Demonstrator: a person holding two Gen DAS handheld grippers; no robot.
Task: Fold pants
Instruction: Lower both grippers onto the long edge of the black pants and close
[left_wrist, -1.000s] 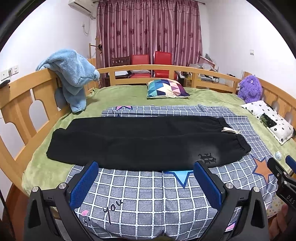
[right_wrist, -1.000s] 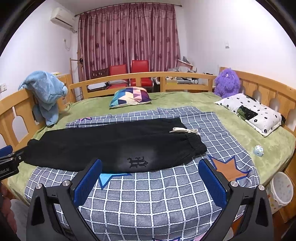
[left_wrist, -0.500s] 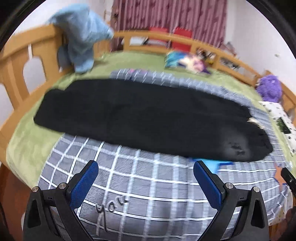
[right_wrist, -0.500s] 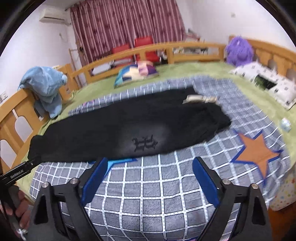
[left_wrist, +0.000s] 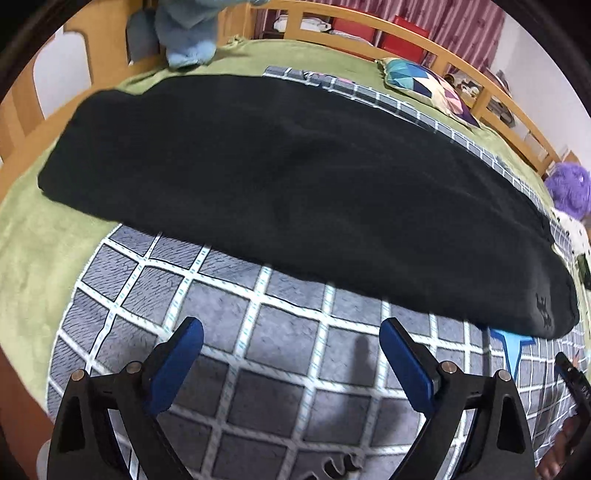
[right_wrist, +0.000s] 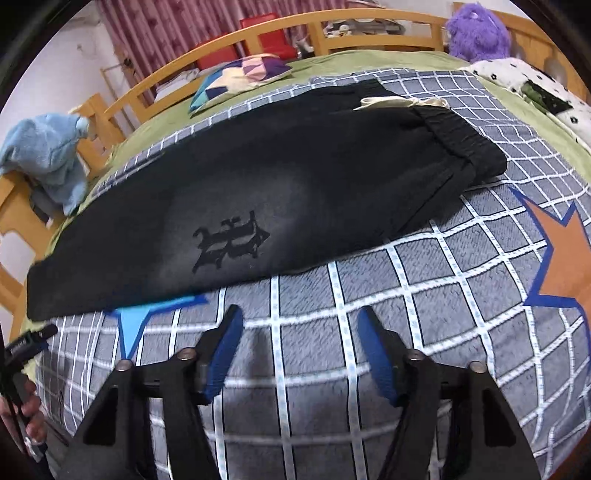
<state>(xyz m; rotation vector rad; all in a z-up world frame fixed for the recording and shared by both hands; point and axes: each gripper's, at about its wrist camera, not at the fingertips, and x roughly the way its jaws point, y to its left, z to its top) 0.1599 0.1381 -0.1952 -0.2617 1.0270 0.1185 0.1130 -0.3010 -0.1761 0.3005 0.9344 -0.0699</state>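
Note:
Black pants lie flat and lengthwise across a grey checked blanket, legs folded one on the other. The waistband with a pale drawstring is at the right end, a dark logo near the front edge. My left gripper hovers low over the blanket just short of the pants' near edge, jaws wide and starting to close, nothing between them. My right gripper hangs over the blanket below the logo, its jaws closing on empty air.
The blanket covers a green sheet on a bed with a wooden rail. A blue plush hangs on the left rail. A patterned cushion, a purple plush and a white pillow lie further back.
Both grippers have dropped towards the bed and tilted downward, so the pants fill much more of each view. The right jaws have narrowed noticeably; the left jaws only slightly.

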